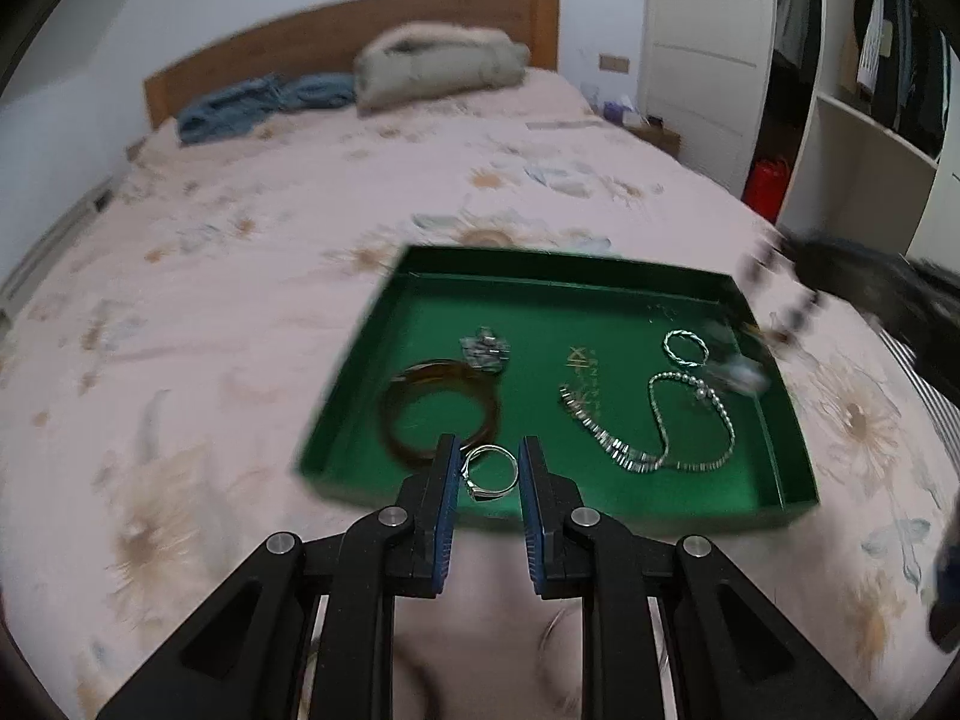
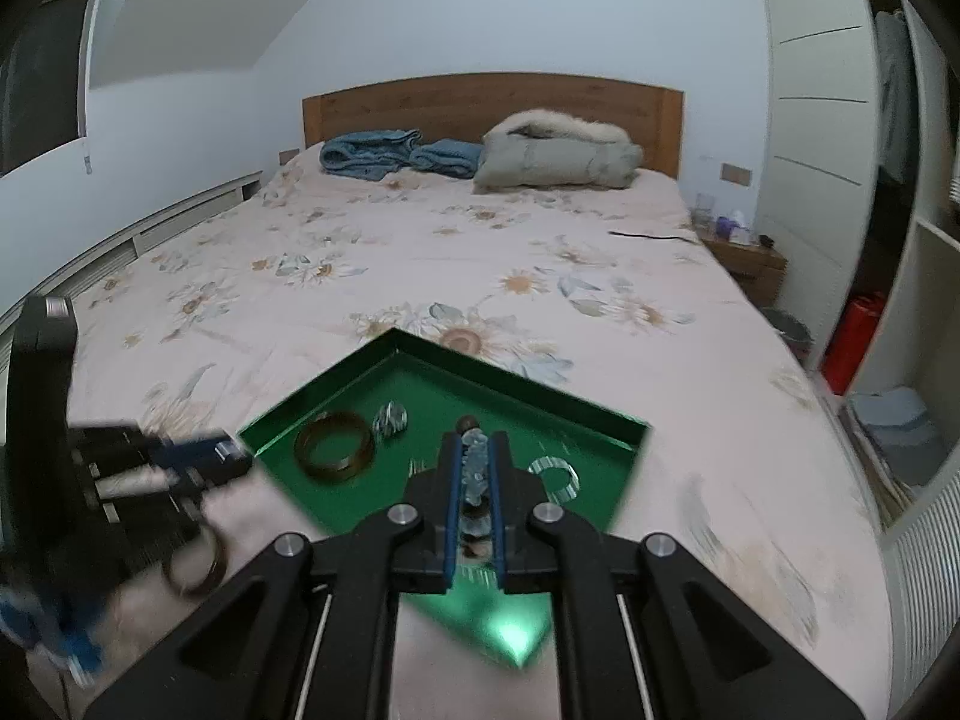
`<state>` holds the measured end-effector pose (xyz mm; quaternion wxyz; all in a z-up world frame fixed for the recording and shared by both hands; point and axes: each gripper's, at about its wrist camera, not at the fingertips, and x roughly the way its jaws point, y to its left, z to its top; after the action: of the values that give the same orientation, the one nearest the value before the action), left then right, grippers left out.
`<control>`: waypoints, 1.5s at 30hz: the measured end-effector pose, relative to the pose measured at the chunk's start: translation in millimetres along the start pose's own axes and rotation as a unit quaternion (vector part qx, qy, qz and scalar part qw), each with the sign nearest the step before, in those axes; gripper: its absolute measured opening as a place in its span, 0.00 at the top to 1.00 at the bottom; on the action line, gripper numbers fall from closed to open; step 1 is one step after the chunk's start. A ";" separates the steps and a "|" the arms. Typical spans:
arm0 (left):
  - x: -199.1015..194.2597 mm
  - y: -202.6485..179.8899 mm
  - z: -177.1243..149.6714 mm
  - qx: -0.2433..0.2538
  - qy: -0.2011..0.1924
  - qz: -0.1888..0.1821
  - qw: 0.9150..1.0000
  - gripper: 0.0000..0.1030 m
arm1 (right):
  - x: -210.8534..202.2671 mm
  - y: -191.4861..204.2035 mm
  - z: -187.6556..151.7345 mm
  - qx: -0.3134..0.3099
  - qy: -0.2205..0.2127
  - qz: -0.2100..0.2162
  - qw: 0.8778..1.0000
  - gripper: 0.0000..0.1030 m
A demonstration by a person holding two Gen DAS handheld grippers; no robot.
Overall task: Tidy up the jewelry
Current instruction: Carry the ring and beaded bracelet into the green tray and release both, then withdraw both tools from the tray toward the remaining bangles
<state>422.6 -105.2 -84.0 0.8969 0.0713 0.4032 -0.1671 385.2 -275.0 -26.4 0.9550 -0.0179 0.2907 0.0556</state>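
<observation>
A green tray (image 1: 354, 360) lies on the bed and holds a brown bangle (image 1: 441, 405), a sparkly brooch (image 1: 485, 348), a silver chain (image 1: 606, 438), a pearl necklace (image 1: 714, 402) and a small twisted ring (image 1: 685, 348). My left gripper (image 1: 487, 450) hovers at the tray's near edge with a silver ring (image 1: 489, 473) between its fingers, touching the left pad. My right gripper (image 2: 475, 450) is shut on a beaded bracelet (image 2: 474, 468) over the tray (image 2: 432, 354). The bracelet's beads show blurred in the left wrist view (image 1: 780, 306). The left gripper (image 2: 228, 450) appears blurred at the left.
A dark bangle (image 2: 195, 564) lies on the floral bedsheet (image 2: 420, 252) left of the tray. Folded blue cloth (image 2: 384, 156) and a grey jacket (image 2: 558, 156) lie by the headboard. A wardrobe (image 2: 828, 120) and nightstand (image 2: 744, 258) stand at the right.
</observation>
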 end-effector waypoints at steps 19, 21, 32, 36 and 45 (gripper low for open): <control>77.5 -26.4 -1.1 0.028 0.030 -0.021 0.999 0.77 | 178.1 -61.8 3.2 -0.002 0.154 -0.039 0.987 0.91; 76.0 -24.9 -2.3 0.017 0.032 -0.024 0.999 0.66 | 176.3 -64.6 3.1 0.001 0.159 -0.043 0.986 0.91; -1.6 -23.7 -8.5 0.003 -0.031 0.007 1.000 0.46 | 80.0 -72.1 2.8 0.031 0.094 -0.039 0.994 0.76; -51.8 -28.8 -27.9 0.004 -0.062 0.044 0.997 0.46 | 19.9 -61.3 -13.1 0.036 0.060 -0.024 0.997 0.76; -148.4 -42.6 -90.7 -0.007 -0.088 0.097 0.991 0.46 | -92.6 -31.6 -62.4 0.047 0.021 0.014 0.999 0.76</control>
<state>252.1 -85.2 -33.2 0.9412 0.0889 0.3152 -0.0824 278.0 -319.4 -26.6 0.9478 0.0297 0.3128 0.0544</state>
